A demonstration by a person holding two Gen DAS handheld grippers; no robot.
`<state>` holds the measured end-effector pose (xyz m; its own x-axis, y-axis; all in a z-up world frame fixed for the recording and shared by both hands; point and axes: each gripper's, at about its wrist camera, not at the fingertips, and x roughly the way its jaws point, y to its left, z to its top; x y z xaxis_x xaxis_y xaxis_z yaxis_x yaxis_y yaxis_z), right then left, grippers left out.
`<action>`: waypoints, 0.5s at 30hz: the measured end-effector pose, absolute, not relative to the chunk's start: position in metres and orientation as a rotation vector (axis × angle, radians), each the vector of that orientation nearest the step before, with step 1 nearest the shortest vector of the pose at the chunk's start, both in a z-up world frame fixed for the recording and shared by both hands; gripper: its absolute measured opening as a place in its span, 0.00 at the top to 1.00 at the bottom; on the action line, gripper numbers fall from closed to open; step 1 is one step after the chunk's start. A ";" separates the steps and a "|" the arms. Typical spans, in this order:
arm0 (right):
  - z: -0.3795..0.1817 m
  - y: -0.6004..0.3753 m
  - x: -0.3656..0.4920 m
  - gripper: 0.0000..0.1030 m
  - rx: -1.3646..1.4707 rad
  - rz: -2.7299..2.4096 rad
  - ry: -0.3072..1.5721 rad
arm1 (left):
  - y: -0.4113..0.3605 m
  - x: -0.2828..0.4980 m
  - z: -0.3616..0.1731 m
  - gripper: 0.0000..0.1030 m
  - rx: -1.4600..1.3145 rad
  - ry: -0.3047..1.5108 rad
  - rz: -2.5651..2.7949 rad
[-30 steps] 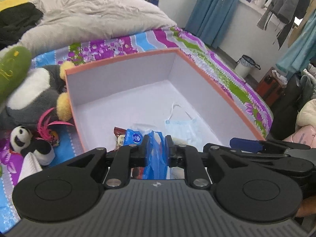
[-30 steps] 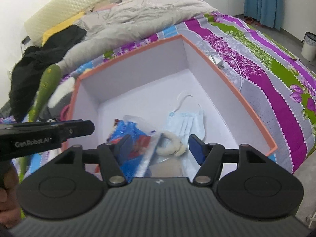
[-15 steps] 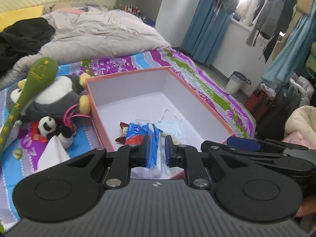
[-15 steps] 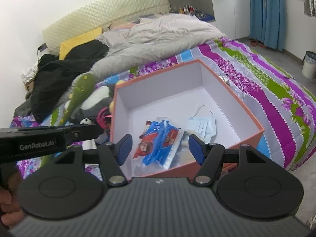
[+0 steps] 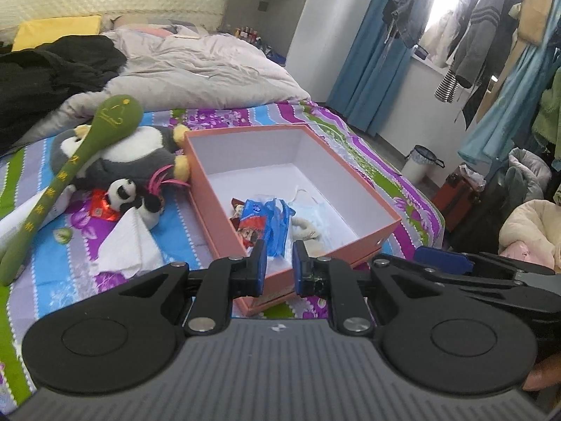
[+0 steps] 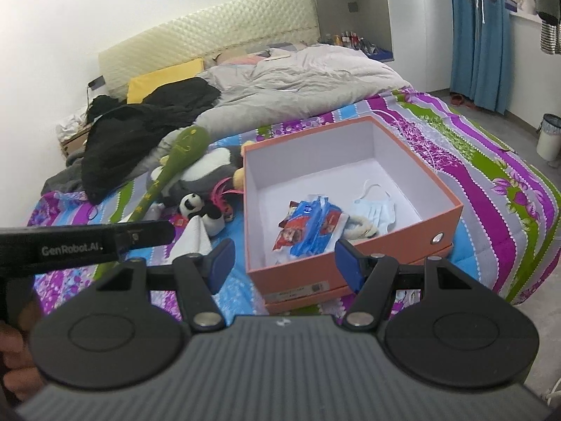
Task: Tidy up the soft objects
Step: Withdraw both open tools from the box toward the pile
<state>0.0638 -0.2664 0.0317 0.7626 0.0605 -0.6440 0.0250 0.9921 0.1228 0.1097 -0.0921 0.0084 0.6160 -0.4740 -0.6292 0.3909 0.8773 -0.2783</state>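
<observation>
An orange box (image 5: 224,221) (image 6: 452,210) sits on the bed. Inside lie a blue and red wipes pack (image 5: 266,217) (image 6: 312,226), a blue face mask (image 6: 377,210) and a cream soft ring (image 6: 361,229). Left of the box lie a grey penguin plush (image 5: 133,161) (image 6: 207,172), a small panda plush (image 5: 126,193) (image 6: 196,207), a green plush bat (image 5: 70,172) (image 6: 168,175) and a white tissue (image 5: 126,245). My left gripper (image 5: 278,268) is nearly closed with a narrow gap, empty, held back above the box's near corner. My right gripper (image 6: 284,263) is open and empty, near the box's front wall.
A grey duvet (image 5: 196,70) and black clothes (image 6: 140,129) cover the bed's far half. A white bin (image 5: 420,165) and hanging coats (image 5: 473,52) stand to the right of the bed. The bed edge (image 6: 526,263) drops to the floor at right.
Both grippers have pulled back and up from the box. The left gripper has let go of the wipes pack, which now lies in the box.
</observation>
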 end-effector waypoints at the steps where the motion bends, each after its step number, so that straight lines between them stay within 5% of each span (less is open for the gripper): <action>1: 0.032 -0.264 0.059 0.36 0.125 0.021 0.701 | -0.089 0.105 0.009 0.82 -0.121 0.757 -0.497; 15: 0.027 -0.242 0.024 0.36 0.110 0.056 0.709 | -0.056 0.060 0.004 0.82 -0.159 0.753 -0.443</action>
<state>0.0239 -0.2418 0.0265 0.7581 0.0890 -0.6460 -0.0143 0.9927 0.1199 0.0598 -0.0556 0.0044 0.6429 -0.4427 -0.6250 0.3305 0.8965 -0.2950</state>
